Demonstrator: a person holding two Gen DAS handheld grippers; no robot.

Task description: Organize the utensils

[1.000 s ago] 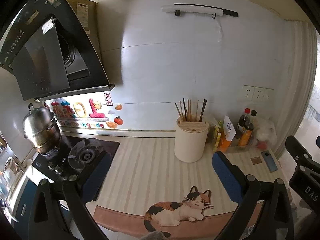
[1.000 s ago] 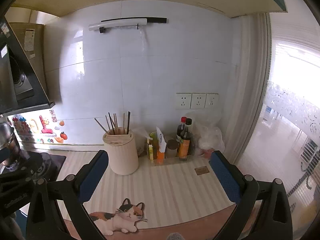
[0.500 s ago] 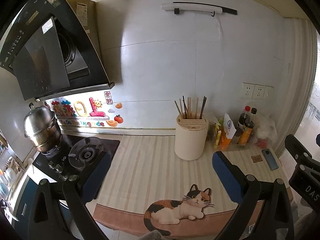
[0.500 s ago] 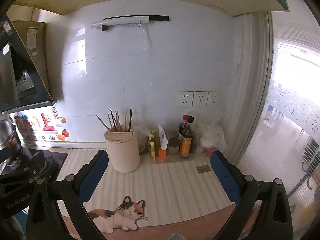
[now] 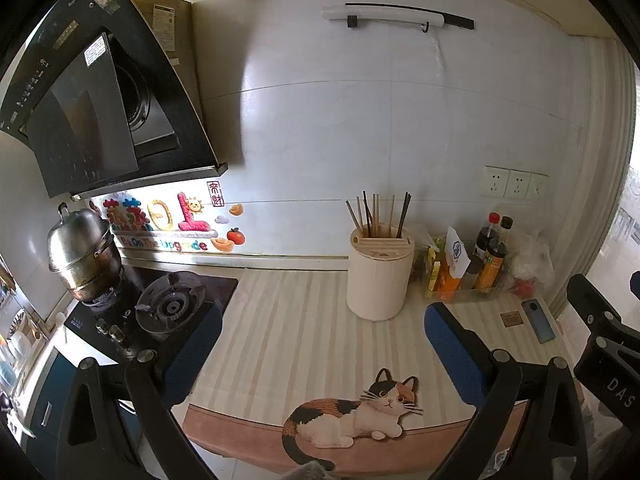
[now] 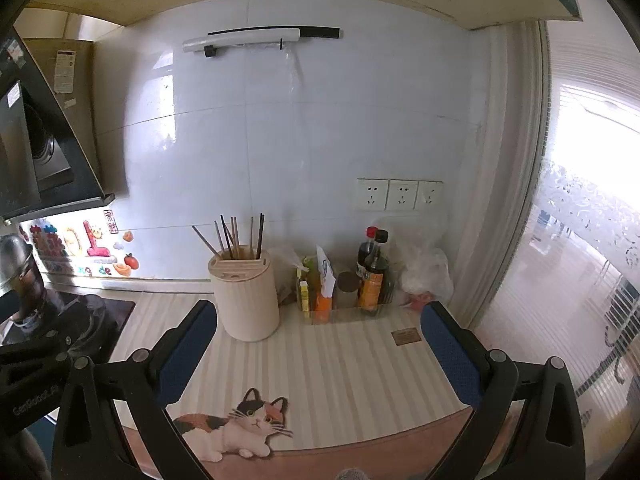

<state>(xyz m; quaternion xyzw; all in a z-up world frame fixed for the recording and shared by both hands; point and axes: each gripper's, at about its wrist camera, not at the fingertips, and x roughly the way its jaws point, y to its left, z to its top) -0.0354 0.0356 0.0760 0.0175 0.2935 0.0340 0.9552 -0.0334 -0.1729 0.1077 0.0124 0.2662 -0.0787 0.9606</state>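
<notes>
Both grippers hang wide open and empty above the striped counter (image 5: 304, 328): my left gripper (image 5: 320, 348) and my right gripper (image 6: 318, 344) each show blue pads spread far apart with nothing between them. Ahead of the left gripper and slightly right of its centre line stands the cream utensil holder (image 5: 379, 276); from the right gripper it sits ahead and to the left. Chopsticks (image 6: 236, 236) stand loosely in it, fanned out, tips hidden inside. I judge them light, stiff, thin and smooth, likely to twist or slide in the pads, so I would pinch one or a pair high on the exposed shaft, squarely across the pads. Sauce bottles (image 6: 374, 276) crowd just beside the holder.
</notes>
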